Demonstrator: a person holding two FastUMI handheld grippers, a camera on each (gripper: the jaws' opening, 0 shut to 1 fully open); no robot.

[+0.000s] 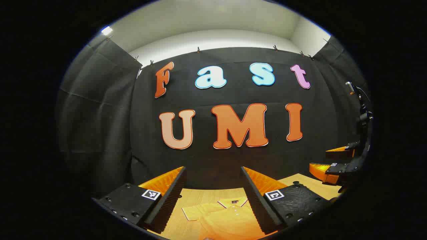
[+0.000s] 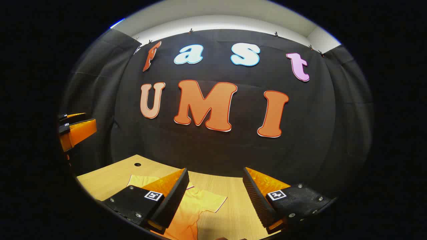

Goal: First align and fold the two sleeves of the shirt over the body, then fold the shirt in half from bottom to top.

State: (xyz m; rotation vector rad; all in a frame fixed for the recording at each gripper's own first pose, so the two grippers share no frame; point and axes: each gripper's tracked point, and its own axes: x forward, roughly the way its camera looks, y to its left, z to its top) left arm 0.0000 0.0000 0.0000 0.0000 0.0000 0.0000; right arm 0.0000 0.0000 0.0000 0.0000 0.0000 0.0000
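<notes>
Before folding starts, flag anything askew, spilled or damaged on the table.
Nothing stands out. The shirt lies flat on the wooden table, collar toward the wall, sleeves spread and unfolded. Both grippers, left and right, hang open above it.

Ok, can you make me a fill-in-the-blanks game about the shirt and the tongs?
1. The shirt lies flat on a ____ table.
2. The shirt's colour is ____.
3. Both the left tongs and the right tongs are ____, holding nothing.
4. The shirt's sleeves are spread out, not yet ____.

Missing words: wooden; yellow; open; folded
</notes>
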